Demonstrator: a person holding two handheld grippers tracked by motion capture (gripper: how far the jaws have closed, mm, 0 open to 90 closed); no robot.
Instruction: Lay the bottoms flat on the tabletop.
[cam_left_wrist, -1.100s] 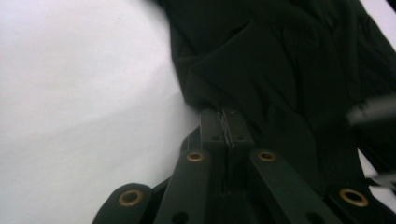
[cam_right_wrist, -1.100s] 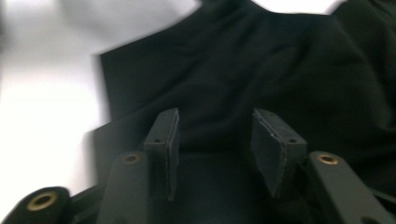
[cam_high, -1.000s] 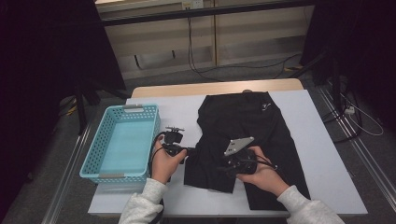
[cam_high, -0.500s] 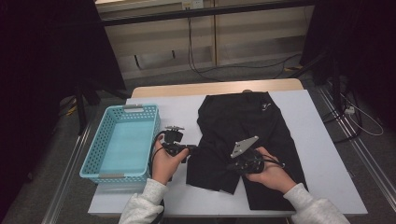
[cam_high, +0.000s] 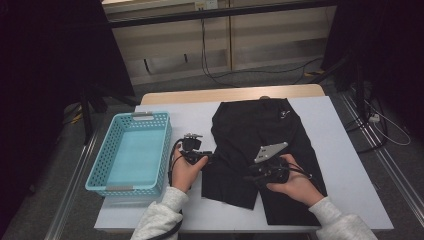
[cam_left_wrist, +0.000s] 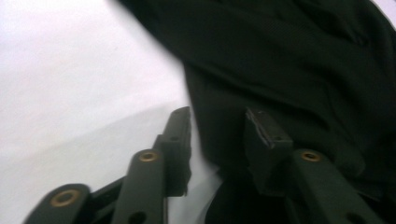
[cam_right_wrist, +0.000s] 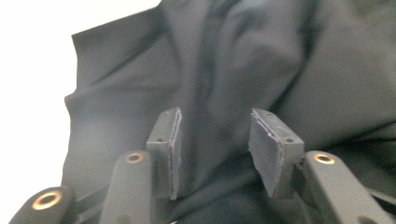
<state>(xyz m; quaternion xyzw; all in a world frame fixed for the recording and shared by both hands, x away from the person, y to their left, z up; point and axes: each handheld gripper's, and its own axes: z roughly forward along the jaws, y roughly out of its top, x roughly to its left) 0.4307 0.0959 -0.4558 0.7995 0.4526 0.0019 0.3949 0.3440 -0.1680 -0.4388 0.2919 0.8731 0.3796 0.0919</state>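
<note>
With the black fabric shorts (cam_high: 265, 150) lying flat on the white table (cam_high: 350, 165), seat the open left hand-held gripper (cam_left_wrist: 217, 140) fully over their near left hem, the open right hand-held gripper (cam_right_wrist: 215, 149) over a fold, before closing.

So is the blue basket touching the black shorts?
Apart. The high view shows bare white table between the blue basket and the black shorts, a plain gap.
</note>
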